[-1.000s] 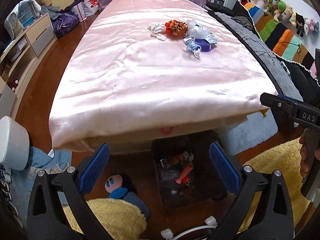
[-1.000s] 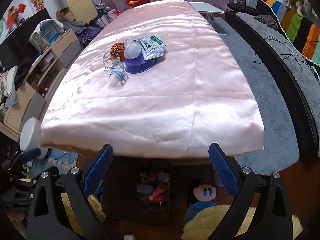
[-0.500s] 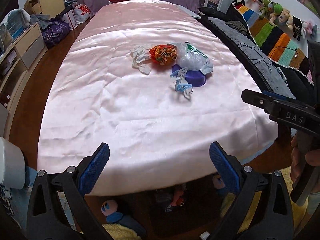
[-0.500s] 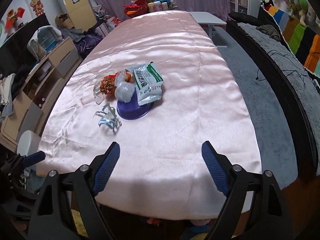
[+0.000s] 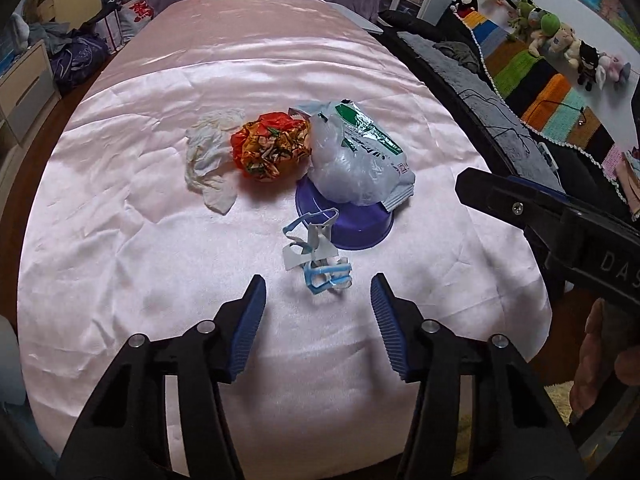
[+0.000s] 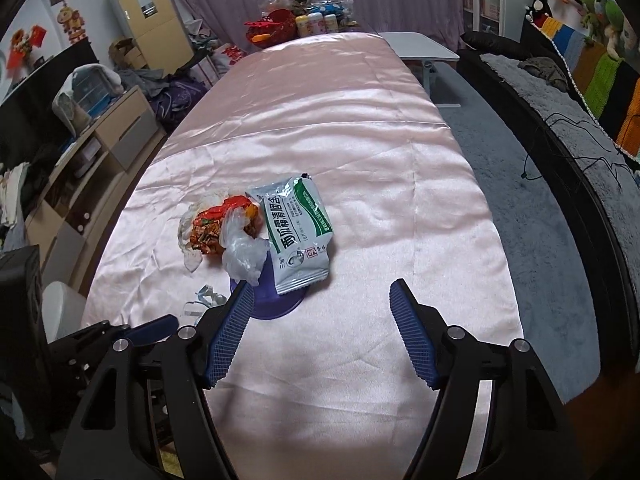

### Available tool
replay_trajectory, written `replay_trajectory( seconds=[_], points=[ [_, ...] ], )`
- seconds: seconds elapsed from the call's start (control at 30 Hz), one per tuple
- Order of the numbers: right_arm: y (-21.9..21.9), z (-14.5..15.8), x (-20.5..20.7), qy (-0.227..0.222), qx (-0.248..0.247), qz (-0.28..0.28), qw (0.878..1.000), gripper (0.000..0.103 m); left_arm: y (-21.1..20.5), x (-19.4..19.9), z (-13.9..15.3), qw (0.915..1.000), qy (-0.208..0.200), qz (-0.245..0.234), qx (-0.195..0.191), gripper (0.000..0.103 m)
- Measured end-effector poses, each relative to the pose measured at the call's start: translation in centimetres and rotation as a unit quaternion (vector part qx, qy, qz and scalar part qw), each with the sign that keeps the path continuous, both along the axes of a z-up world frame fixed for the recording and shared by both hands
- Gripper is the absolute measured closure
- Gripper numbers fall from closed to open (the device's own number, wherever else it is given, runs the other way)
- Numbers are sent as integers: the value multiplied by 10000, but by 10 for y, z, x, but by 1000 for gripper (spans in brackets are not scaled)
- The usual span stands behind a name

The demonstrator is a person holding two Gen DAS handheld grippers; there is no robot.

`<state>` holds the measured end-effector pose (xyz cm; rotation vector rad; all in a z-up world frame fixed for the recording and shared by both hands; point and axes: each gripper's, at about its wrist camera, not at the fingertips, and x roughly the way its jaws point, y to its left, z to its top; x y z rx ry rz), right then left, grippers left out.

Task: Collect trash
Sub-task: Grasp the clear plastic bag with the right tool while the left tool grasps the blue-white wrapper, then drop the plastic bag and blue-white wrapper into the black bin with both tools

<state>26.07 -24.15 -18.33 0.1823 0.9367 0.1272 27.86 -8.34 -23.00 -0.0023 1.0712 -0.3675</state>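
A heap of trash lies on the pink tablecloth (image 5: 120, 240): a blue-white torn wrapper (image 5: 318, 256), a purple bowl (image 5: 356, 228), a clear plastic bag (image 5: 344, 164), a green-white packet (image 6: 298, 232), an orange crumpled wrapper (image 5: 272, 146) and a white tissue (image 5: 206, 152). My left gripper (image 5: 318, 294) is open and empty, just short of the torn wrapper. My right gripper (image 6: 322, 300) is open and empty, just right of the bowl (image 6: 272, 304), near the packet. The right gripper's body shows at the right of the left wrist view (image 5: 560, 220).
A dark sofa with a striped blanket (image 5: 532, 92) and plush toys runs along the right. A red basket and jars (image 6: 296, 24) stand at the table's far end. Drawers and clutter (image 6: 100, 136) line the left wall. A white side table (image 6: 420, 46) stands beyond.
Both grippers have risen from below the table edge and moved forward over the cloth toward the trash. The left jaws have narrowed somewhat. The heap has not moved.
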Motion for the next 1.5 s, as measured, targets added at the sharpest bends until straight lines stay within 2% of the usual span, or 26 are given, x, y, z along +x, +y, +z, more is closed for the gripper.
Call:
replay_trajectory(
  seconds=[0.1, 0.2, 0.37, 0.5, 0.57, 0.63, 0.83, 1.07, 1.27, 1.5],
  points=[
    [4, -2, 7, 12, 16, 43, 10000, 32, -1, 10, -8, 10000, 57, -41, -51, 64],
    [8, -5, 13, 21, 87, 111, 9999, 32, 2, 15, -7, 9998, 21, -55, -171, 86],
    [28, -6, 23, -38, 171, 346, 9992, 32, 19, 16, -1, 9999, -123, 18, -102, 97],
    [48, -13, 35, 12, 43, 563, 9984, 34, 41, 17, 5, 9995, -200, 232, -76, 98],
    [57, -21, 42, 103, -11, 659, 9978, 56, 48, 17, 7, 9993, -209, 292, -75, 99],
    [63, -27, 47, 182, -20, 704, 9974, 70, 54, 18, 7, 9993, -210, 309, -71, 99],
    [69, -27, 46, 137, -133, 770, 9968, 81, 57, 15, 10, 9993, -220, 299, -101, 99],
    [61, -6, 17, -34, -400, 616, 9973, 82, 54, -10, 31, 9991, -367, 173, -103, 99],
    [57, 11, -26, -112, -360, 700, 9968, 82, 56, -50, 52, 9985, -487, 135, -224, 99],
    [55, 9, -83, 9, -216, 773, 9968, 82, 54, -105, 59, 9985, -511, 45, -199, 99]
  ],
)
